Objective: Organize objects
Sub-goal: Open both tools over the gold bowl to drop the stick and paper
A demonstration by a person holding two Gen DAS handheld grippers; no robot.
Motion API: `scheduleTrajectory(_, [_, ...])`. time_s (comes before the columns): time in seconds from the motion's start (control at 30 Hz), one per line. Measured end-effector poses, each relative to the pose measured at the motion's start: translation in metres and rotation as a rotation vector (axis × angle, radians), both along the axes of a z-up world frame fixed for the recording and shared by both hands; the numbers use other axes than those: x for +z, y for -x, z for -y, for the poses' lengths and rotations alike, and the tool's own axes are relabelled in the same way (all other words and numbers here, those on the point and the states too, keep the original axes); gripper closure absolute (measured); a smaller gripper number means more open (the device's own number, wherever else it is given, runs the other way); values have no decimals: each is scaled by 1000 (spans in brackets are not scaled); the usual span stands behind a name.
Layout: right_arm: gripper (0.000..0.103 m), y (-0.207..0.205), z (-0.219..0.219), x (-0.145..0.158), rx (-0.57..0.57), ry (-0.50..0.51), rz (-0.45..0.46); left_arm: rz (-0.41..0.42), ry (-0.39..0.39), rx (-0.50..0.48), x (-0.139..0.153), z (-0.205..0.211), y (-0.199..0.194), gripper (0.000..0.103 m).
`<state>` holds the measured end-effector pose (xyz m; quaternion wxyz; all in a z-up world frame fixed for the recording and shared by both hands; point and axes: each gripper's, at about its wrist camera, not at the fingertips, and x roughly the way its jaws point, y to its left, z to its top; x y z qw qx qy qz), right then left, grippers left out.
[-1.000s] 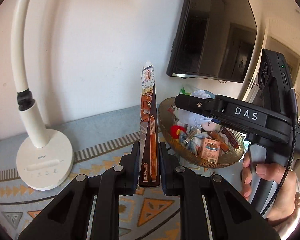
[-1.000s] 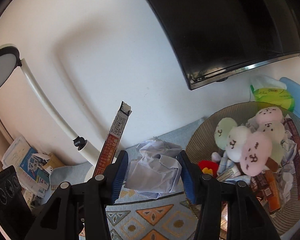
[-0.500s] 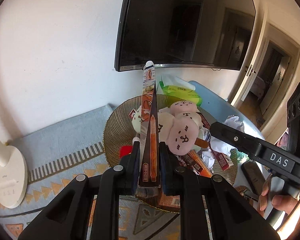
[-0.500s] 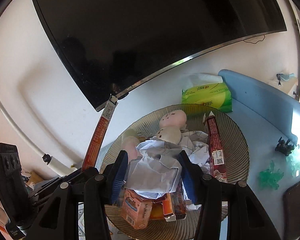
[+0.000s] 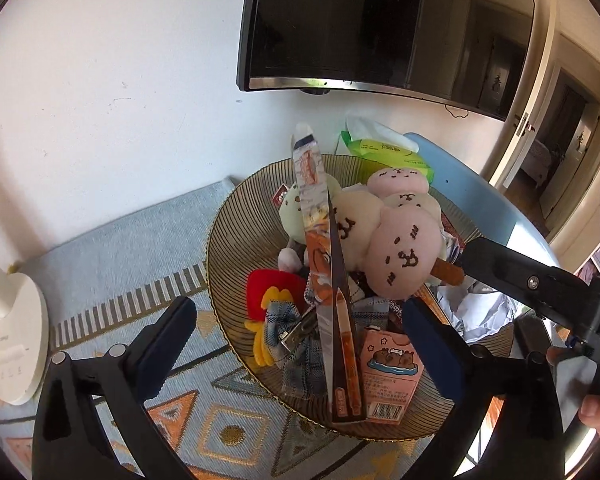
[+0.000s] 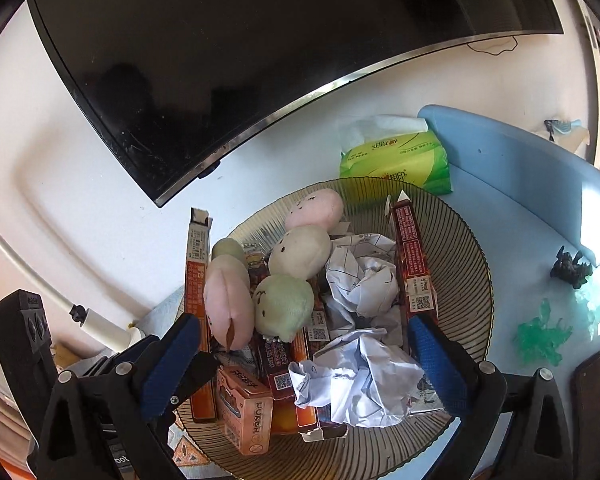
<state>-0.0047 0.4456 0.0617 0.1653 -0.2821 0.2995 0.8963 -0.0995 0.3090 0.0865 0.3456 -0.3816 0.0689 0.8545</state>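
A long triangular snack box (image 5: 332,300) leans in the ribbed glass bowl (image 5: 220,232), free between the wide-open fingers of my left gripper (image 5: 296,312). In the right wrist view the same box (image 6: 198,272) stands against the bowl's left rim (image 6: 476,264). A crumpled white paper ball (image 6: 360,380) lies in the bowl, loose between the spread blue pads of my right gripper (image 6: 302,326). The bowl also holds plush toys (image 5: 396,248), a second paper ball (image 6: 364,276), snack boxes and a small pink carton (image 5: 392,376).
A white desk lamp (image 5: 12,344) stands left of the bowl on a patterned cloth. A green tissue pack (image 6: 396,156) sits behind the bowl, under a wall TV (image 5: 380,28). Green (image 6: 540,336) and dark (image 6: 572,268) figurines lie on the blue surface to the right.
Both grippers swung over the bowl and opened. The left let go of the long box, which now leans in the bowl; the right dropped the paper ball into it.
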Motion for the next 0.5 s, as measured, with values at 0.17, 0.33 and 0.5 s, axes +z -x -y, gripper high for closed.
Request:
scheduleTrajectory(0.17, [0, -5, 21, 19, -22, -60, -12, -8, -18, 34, 12, 26, -10, 0])
scheduleTrajectory(0.33, [0, 3, 77, 36, 68, -130, -8, -34, 17, 144, 18, 73, -20, 0])
scheduleTrajectory(0.5, [0, 16, 154, 33, 228, -154, 14, -78, 90, 243, 22, 132, -31, 0])
